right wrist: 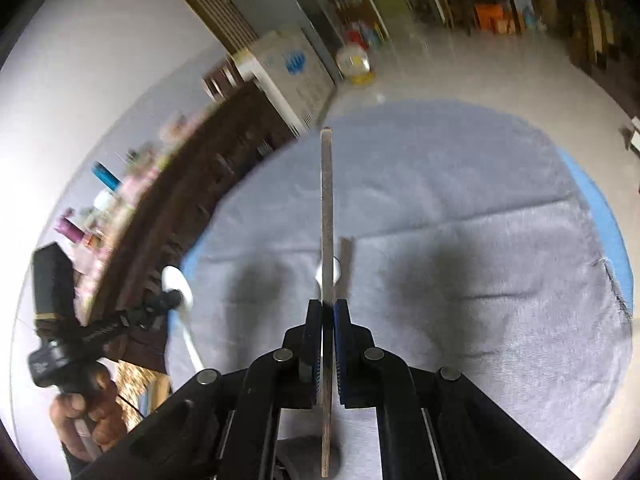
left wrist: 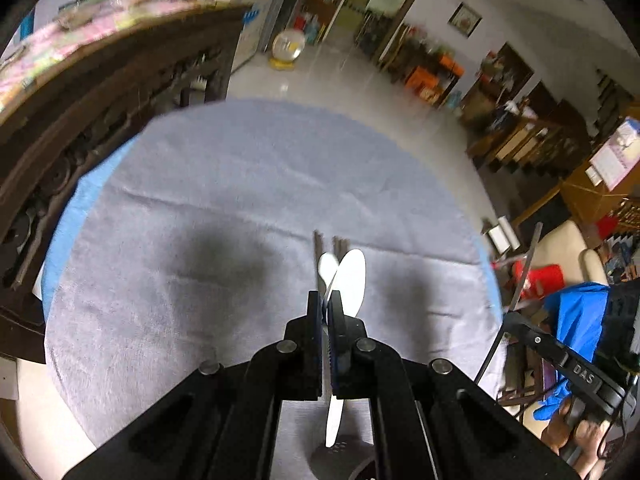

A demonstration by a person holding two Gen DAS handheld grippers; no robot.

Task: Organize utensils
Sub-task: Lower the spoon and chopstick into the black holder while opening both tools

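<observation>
My left gripper [left wrist: 328, 300] is shut on a white spoon [left wrist: 351, 280]; its bowl sticks out ahead and its handle runs back between the jaws. My right gripper [right wrist: 328, 306] is shut on a long metal chopstick [right wrist: 327, 200] that points forward, held above the grey cloth [right wrist: 460, 220]. On the cloth ahead lie dark chopsticks [left wrist: 318, 248] and a second white spoon [left wrist: 326, 264], also seen in the right wrist view [right wrist: 336, 272]. The left gripper with its spoon [right wrist: 176, 284] shows at the left of the right wrist view. The right gripper's chopstick [left wrist: 528, 264] shows at the right of the left wrist view.
The grey cloth [left wrist: 240, 200] covers a round table with a blue edge [left wrist: 68, 224]. A dark carved wooden cabinet [left wrist: 100, 112] stands close on the left. A perforated metal holder [left wrist: 340, 452] sits under the left gripper. Cluttered shelves [left wrist: 520, 136] line the far right.
</observation>
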